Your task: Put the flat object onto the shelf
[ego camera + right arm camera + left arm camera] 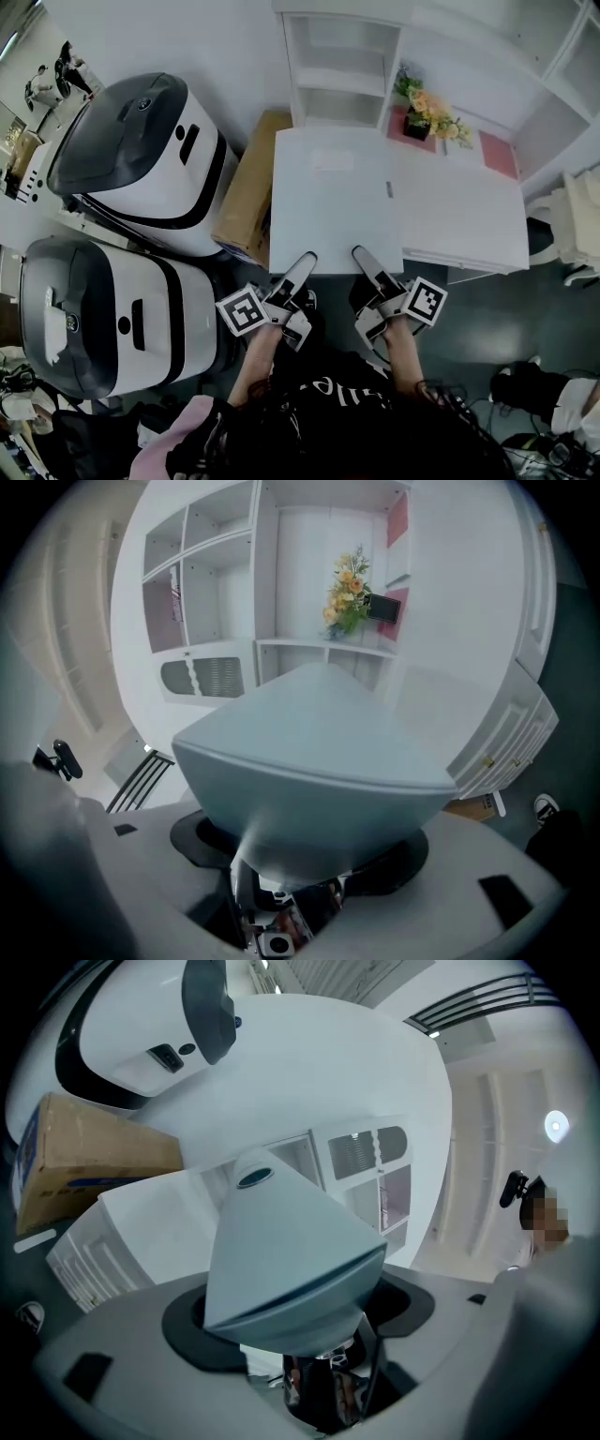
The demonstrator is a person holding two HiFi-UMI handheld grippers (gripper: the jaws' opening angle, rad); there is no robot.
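A pale flat rectangle (333,159), barely distinct, lies on the white tabletop (328,230) in front of me. Behind it stands the white shelf unit (342,70), which the left gripper view (366,1176) and the right gripper view (216,583) both show with bare compartments. My left gripper (305,267) and right gripper (366,261) are held side by side at the table's near edge and point toward the shelf. Both look open, and I see nothing between their jaws. In each gripper view a pale grey jaw fills the middle and hides what lies straight ahead.
A pot of flowers (427,112) stands on the white desk (464,220) to the right, also in the right gripper view (349,588). A cardboard box (248,187) leans at the table's left. Two large white-and-black machines (150,159) (103,319) crowd the left side.
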